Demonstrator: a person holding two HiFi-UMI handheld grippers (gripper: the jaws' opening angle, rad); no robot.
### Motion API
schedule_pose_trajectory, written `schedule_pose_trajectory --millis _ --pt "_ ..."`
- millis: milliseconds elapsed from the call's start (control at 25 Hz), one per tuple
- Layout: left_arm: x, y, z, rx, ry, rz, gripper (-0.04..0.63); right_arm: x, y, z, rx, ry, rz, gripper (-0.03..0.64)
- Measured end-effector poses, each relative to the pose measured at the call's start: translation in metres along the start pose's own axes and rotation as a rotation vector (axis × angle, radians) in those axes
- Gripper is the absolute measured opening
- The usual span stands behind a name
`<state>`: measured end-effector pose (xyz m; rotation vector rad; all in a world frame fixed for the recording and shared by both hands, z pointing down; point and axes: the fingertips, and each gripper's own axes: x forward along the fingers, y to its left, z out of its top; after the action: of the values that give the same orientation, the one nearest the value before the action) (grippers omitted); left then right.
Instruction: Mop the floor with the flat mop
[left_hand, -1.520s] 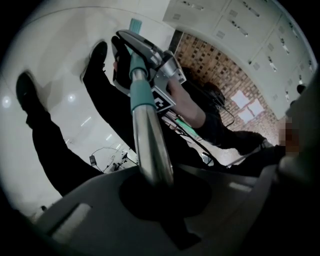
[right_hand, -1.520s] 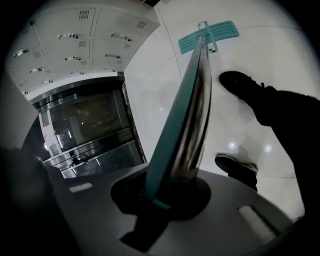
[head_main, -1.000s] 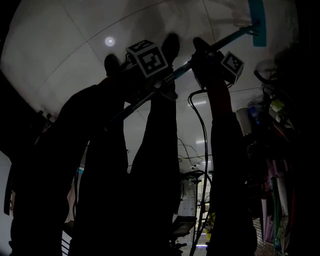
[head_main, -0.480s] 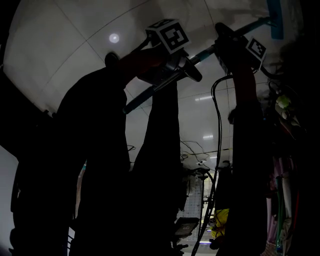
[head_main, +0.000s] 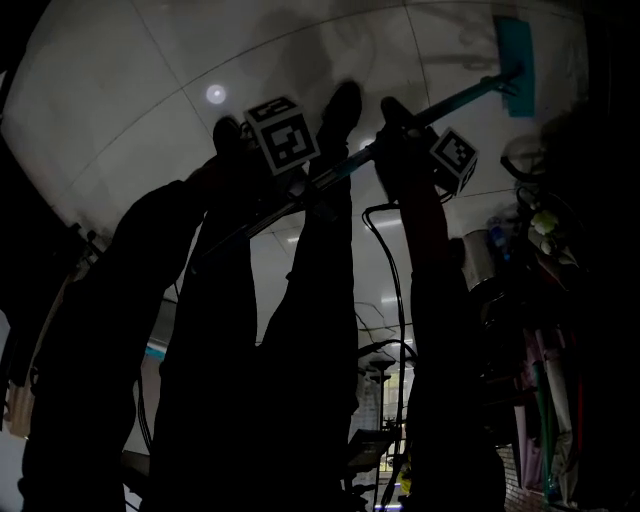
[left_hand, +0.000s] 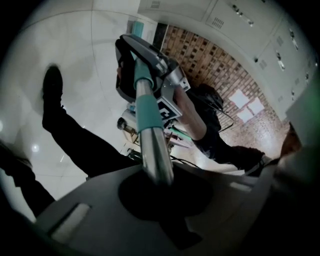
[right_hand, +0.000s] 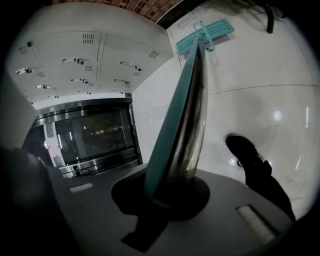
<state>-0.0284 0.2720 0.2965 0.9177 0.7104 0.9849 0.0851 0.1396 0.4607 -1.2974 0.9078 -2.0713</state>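
The flat mop's teal head (head_main: 515, 52) lies on the white tiled floor (head_main: 120, 90) at the top right of the head view, also visible as the mop head (right_hand: 205, 36) far along the pole in the right gripper view. Its metal pole (head_main: 345, 165) slants down to the left through both grippers. My left gripper (head_main: 300, 185) is shut on the pole's upper end (left_hand: 152, 145), just behind a teal band (left_hand: 148, 112). My right gripper (head_main: 405, 125) is shut on the pole (right_hand: 187, 115) lower down, nearer the head. The right gripper's body (left_hand: 150, 60) shows ahead in the left gripper view.
The person's dark legs and shoes (head_main: 340, 100) stand between the grippers; one shoe (right_hand: 245, 150) is beside the pole. White lockers (right_hand: 85, 60) and a steel-framed glass door (right_hand: 95, 132) line one side. Cluttered items (head_main: 540, 230) stand at the right; a cable (head_main: 400, 290) hangs from the right gripper.
Half a second ago both grippers and the mop head had pushed away to the upper right. They have since drawn back left and down, to about where they were a second ago.
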Motion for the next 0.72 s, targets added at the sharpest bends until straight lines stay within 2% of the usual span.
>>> schedule_pose_trajectory --millis 120,240,400,720 --pt "-0.014 0.005 -0.052 0.014 -0.042 -0.028 0.02 0.005 0.008 -0.058 0.005 0.01 -0.003 0.041" --pt "-0.025 0.002 -0.11 -0.024 -0.064 -0.063 0.022 0.011 0.01 -0.117 0.005 0.031 -0.02 0.042" --pt "-0.035 0.007 -0.17 0.009 -0.062 -0.051 0.025 0.019 0.021 -0.183 -0.003 0.062 -0.019 0.043" --pt "-0.051 0.019 -0.253 -0.011 -0.095 -0.064 0.028 0.036 0.023 -0.274 0.018 0.09 -0.024 0.041"
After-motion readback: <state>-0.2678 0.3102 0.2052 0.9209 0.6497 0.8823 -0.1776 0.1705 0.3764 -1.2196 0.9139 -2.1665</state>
